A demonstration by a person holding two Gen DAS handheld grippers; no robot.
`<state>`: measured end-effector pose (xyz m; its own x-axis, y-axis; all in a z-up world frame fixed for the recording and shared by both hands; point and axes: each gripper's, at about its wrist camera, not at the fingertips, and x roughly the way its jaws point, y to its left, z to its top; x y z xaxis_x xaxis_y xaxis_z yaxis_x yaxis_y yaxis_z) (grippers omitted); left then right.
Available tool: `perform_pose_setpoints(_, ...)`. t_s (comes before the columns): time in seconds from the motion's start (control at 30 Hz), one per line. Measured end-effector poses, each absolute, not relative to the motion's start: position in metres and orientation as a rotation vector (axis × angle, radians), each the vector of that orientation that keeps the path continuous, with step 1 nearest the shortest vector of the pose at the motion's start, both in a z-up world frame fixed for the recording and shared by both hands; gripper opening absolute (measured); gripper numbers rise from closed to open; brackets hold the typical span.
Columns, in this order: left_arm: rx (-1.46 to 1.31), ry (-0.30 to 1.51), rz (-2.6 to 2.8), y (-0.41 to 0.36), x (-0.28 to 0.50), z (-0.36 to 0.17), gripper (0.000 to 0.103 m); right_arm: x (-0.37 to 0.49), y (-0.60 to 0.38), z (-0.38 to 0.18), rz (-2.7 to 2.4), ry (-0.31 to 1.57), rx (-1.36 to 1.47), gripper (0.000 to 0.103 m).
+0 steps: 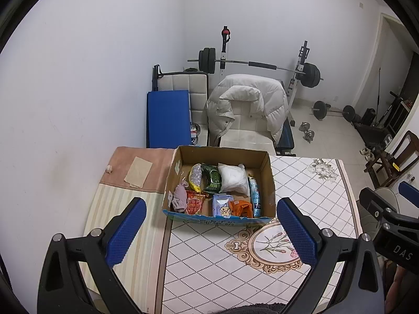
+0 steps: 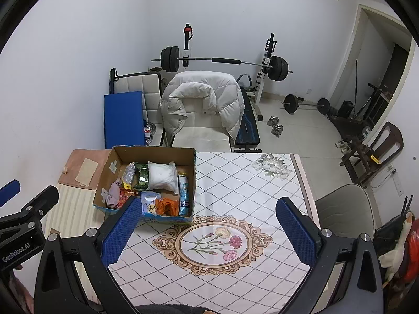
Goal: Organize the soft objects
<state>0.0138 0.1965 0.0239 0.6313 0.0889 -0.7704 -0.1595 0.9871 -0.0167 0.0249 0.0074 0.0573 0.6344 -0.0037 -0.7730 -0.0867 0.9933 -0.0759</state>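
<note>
Seen from both wrist cameras: open brown cardboard box (image 1: 218, 183) with a blue printed front edge, standing on the bench (image 1: 301, 183) under a white diamond-patterned cloth with a floral medallion. Packed inside, touching one another: white plastic pillow-like bag (image 1: 233, 178) at the rear, dark green foil packet (image 1: 212, 178) and yellow-trimmed clear pouch (image 1: 196, 176) to its left, mauve crumpled cloth (image 1: 179, 196) at the front left, red printed packet (image 1: 194, 203), pale blue tissue pack with a cartoon figure (image 1: 221, 205), orange crinkled pouch (image 1: 241, 207), and a light blue tube (image 1: 255, 195) lying along the right wall, long axis running 12 to 6 o'clock.

Left gripper (image 1: 210, 235) held above the near edge, jaws spread wide and holding nothing, box dead ahead at 12 o'clock between the blue pads. Right gripper (image 2: 209, 233) likewise spread and empty, hovering over the medallion, box off at 10 to 11 o'clock (image 2: 146, 180), partly behind its left pad.

Judged nearer and better lined up with the box: the left. Soft goods all lying in the box, none on the cloth outside it. A scene fitting either a box still to be emptied and sorted, or one filled and finished.
</note>
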Motion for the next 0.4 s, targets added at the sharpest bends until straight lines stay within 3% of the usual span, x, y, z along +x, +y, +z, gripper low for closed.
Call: perform_pose_setpoints(0.4, -0.077, 0.872, 0.155, 0.214, 0.007, 0.014, 0.102, 0.03, 0.01, 0.051, 0.059, 0.891, -0.114, 0.103)
